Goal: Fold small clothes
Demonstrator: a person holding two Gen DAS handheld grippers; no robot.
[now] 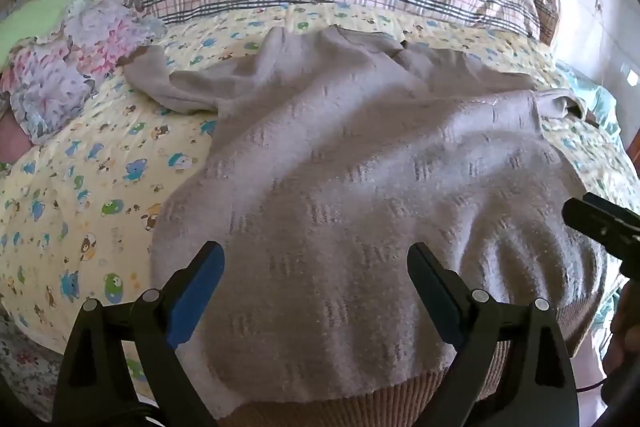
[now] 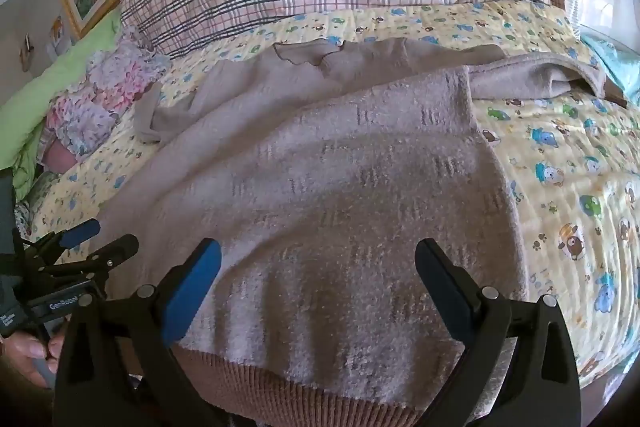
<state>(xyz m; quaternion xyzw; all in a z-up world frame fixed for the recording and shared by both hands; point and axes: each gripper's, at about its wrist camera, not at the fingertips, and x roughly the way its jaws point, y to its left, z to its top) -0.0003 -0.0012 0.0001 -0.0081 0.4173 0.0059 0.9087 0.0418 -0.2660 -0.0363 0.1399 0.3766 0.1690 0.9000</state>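
Apparently unobstructed: sweater point(image 1: 360, 187) hem point(image 2: 256, 379).

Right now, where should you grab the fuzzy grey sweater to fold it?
Grab the sweater by its ribbed brown hem, the nearest edge, one corner each for the left tool and right tool. Come from the near side, low: both are open over the hem, and it lies flat and straight, so it should lift evenly.

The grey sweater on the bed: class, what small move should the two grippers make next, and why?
Probably lower both and close on the ribbed hem. The left gripper and right gripper hang open over the sweater, holding nothing.
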